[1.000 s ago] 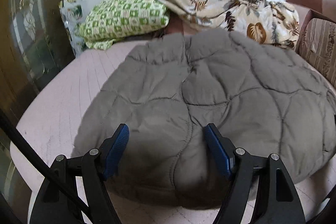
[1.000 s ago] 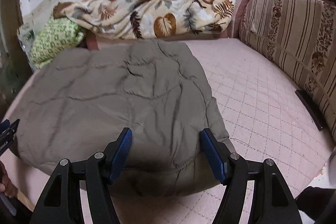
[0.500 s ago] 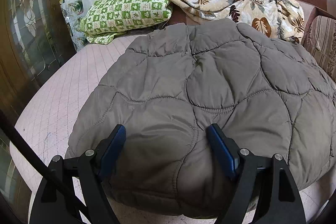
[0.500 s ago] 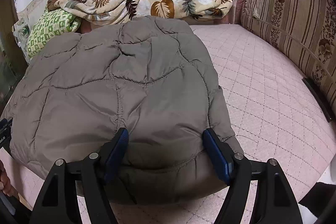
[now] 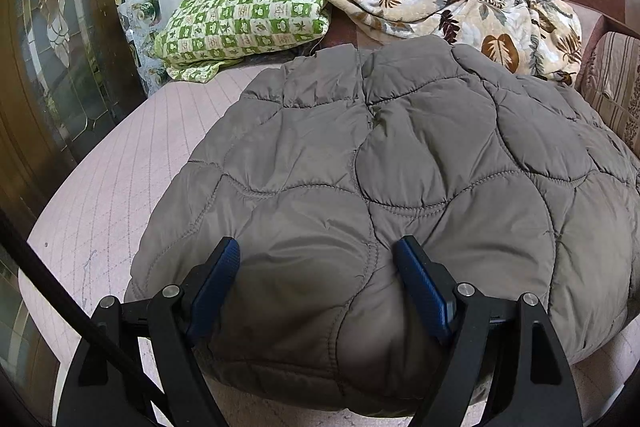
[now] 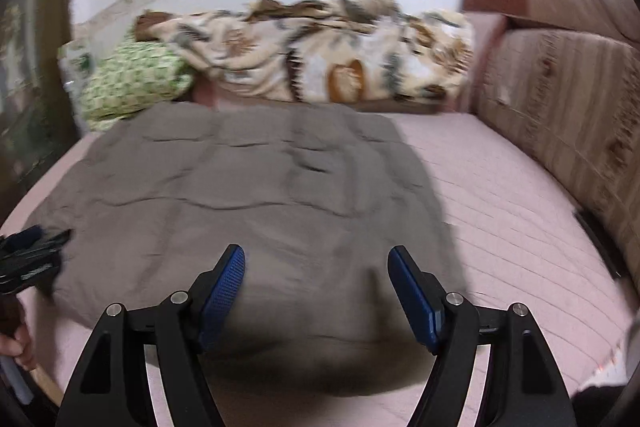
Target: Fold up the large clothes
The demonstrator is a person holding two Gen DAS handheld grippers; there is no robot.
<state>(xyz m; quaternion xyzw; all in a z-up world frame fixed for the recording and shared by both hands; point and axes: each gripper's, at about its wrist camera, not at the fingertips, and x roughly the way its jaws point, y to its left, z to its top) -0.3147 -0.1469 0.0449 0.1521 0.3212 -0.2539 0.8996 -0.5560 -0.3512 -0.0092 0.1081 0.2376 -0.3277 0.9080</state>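
A large grey quilted jacket (image 5: 400, 167) lies spread on the pink bed (image 5: 120, 155), back side up. My left gripper (image 5: 318, 259) stands open at the jacket's near left edge, and the puffy hem bulges up between its blue pads without being pinched. In the blurred right wrist view the jacket (image 6: 248, 195) lies flat, with my right gripper (image 6: 316, 267) open over its near right edge. The left gripper (image 6: 28, 259) and the hand (image 6: 16, 347) holding it show at that view's left border.
A green checked pillow (image 5: 240, 23) and a crumpled leaf-print blanket (image 5: 432, 3) lie along the far wall. A striped sofa back (image 6: 560, 107) bounds the bed on the right, with a dark flat object (image 6: 596, 239) at its foot. A glazed wooden door (image 5: 52, 47) stands left.
The right gripper has drawn back from the jacket, which now looks flatter and farther away, and its view is blurred. Both grippers' jaws stand a little wider than a second ago.
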